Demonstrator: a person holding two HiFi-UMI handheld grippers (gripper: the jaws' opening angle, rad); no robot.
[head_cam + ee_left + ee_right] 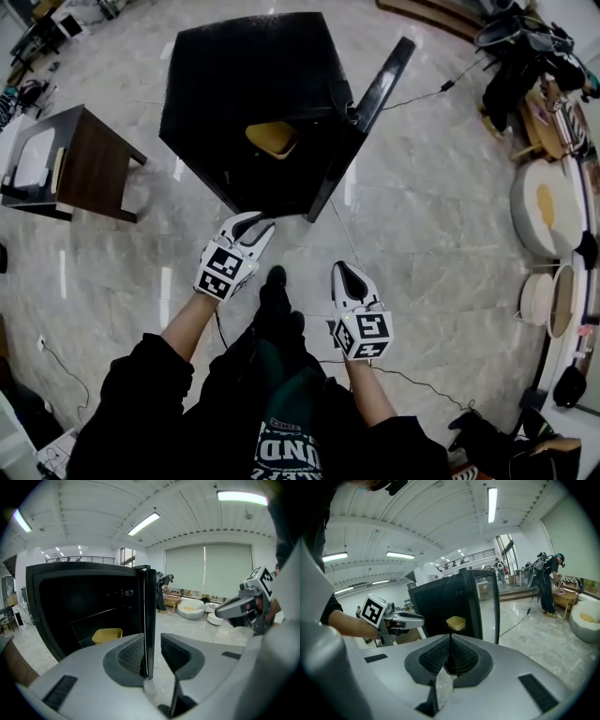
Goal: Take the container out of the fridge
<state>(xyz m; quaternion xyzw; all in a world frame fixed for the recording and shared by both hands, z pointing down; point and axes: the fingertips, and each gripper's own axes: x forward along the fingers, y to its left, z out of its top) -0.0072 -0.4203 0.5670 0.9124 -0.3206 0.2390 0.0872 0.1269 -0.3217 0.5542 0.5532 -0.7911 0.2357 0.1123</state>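
Note:
A black fridge (253, 103) stands on the marble floor with its door (366, 122) swung open to the right. A yellow container (273, 139) sits on a shelf inside, also seen in the left gripper view (107, 635) and the right gripper view (456, 622). My left gripper (258, 223) is at the door's free edge (149, 611). That edge stands between the parted jaws (152, 651), close to the left pad, with a gap to the right pad. My right gripper (345, 272) hangs lower right, away from the fridge, its pads (450, 656) pressed together on nothing.
A brown side table (84, 159) stands left of the fridge. Round white furniture (544, 206) lines the right side. A cable (412, 94) runs across the floor behind the door. A person (548, 583) stands at the far right of the room.

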